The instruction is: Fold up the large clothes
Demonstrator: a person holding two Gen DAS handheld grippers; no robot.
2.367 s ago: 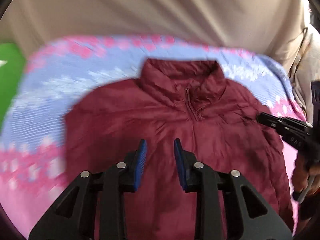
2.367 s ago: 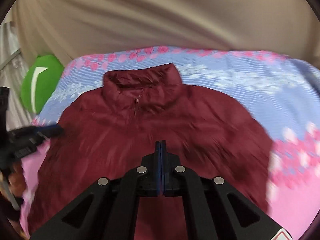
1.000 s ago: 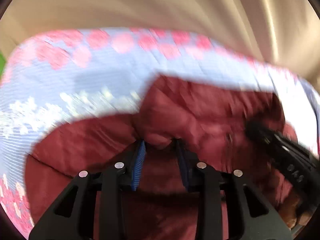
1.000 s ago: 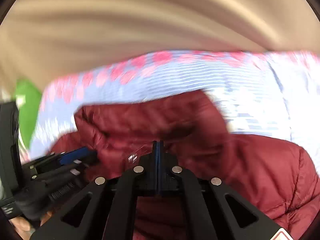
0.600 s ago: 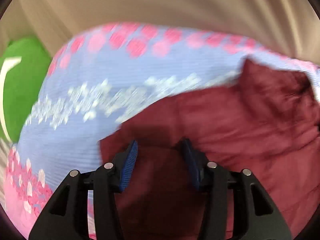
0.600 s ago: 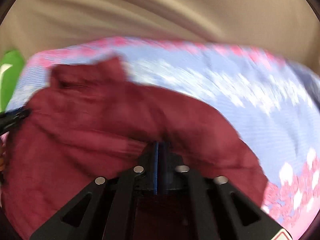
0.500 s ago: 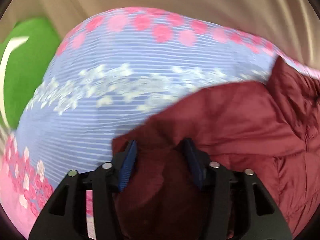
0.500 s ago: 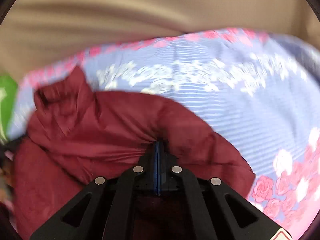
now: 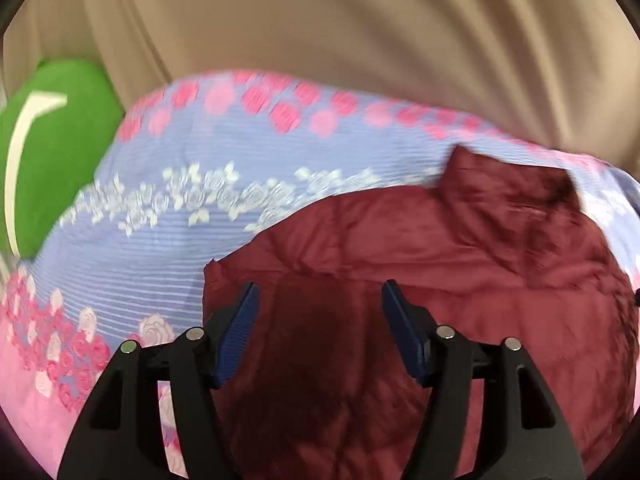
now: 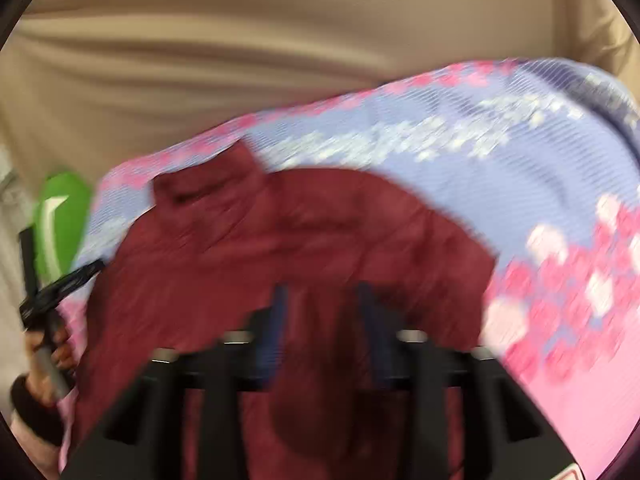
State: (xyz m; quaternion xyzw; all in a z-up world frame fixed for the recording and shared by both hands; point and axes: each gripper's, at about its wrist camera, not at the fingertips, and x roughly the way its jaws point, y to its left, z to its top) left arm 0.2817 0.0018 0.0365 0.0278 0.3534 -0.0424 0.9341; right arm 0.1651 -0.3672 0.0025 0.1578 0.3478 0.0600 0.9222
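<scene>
A dark red padded jacket (image 9: pixel 440 264) lies on a bed, collar (image 9: pixel 508 188) toward the far side. My left gripper (image 9: pixel 318 300) hovers over the jacket's left shoulder edge, jaws opening, blue pads apart with only cloth lying below them. In the blurred right wrist view the same jacket (image 10: pixel 320 236) fills the middle, and my right gripper (image 10: pixel 322 304) is over its right side, jaws opening, with nothing pinched. The left gripper (image 10: pixel 64 280) also shows at the left edge there, held by a hand (image 10: pixel 44 360).
The bed carries a blue, pink and white floral sheet (image 9: pixel 192 184). A green pillow (image 9: pixel 52 152) sits at its far left corner. A beige curtain (image 9: pixel 360 40) hangs behind the bed.
Both grippers had cloth near the collar and drew apart sideways to the shoulders. The right gripper, shut half a second ago, now stands open; the left has widened and the cloth lies flat.
</scene>
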